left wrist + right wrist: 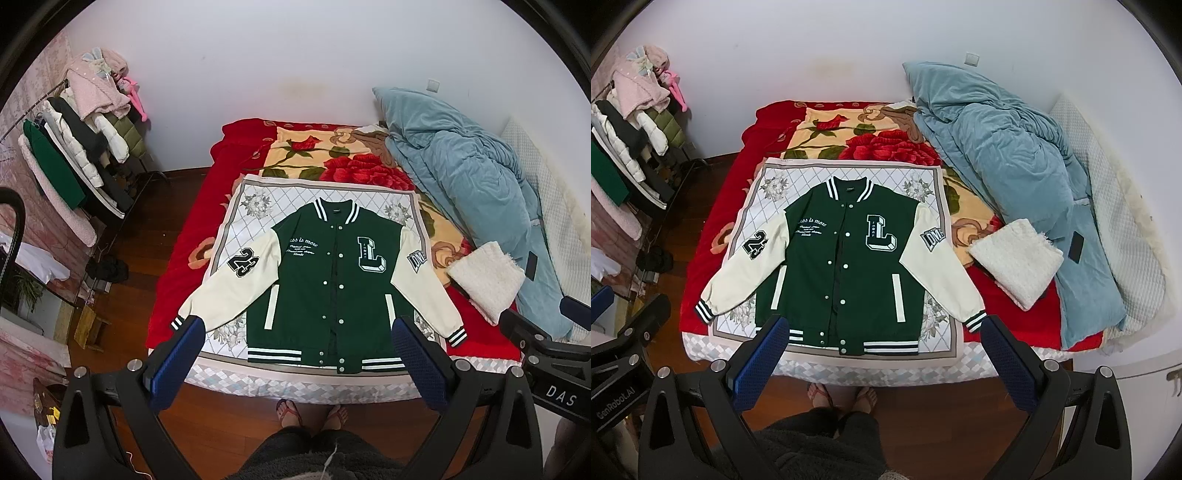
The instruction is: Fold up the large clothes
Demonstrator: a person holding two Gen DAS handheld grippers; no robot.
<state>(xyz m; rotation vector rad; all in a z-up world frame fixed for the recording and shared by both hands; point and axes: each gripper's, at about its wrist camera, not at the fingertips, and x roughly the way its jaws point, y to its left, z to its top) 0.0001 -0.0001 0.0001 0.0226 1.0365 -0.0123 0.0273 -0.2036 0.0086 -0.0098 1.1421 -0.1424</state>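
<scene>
A green varsity jacket [332,280] [846,266] with cream sleeves lies flat, front up and snapped shut, on a white patterned cloth [251,221] [764,206] at the near end of the bed. Both sleeves spread out and down to the sides. My left gripper [297,332] hangs well above the jacket's hem, jaws wide apart and nothing between them. My right gripper [884,330] hovers just as high over the hem, open and bare too. The right gripper's black body [546,354] shows at the right edge of the left wrist view.
A folded white fluffy textile [487,277] [1015,258] lies right of the jacket. A crumpled blue quilt [461,166] [1004,147] fills the bed's right side. A clothes rack [74,155] stands left. The person's feet [314,410] are on the wooden floor at the bed's foot.
</scene>
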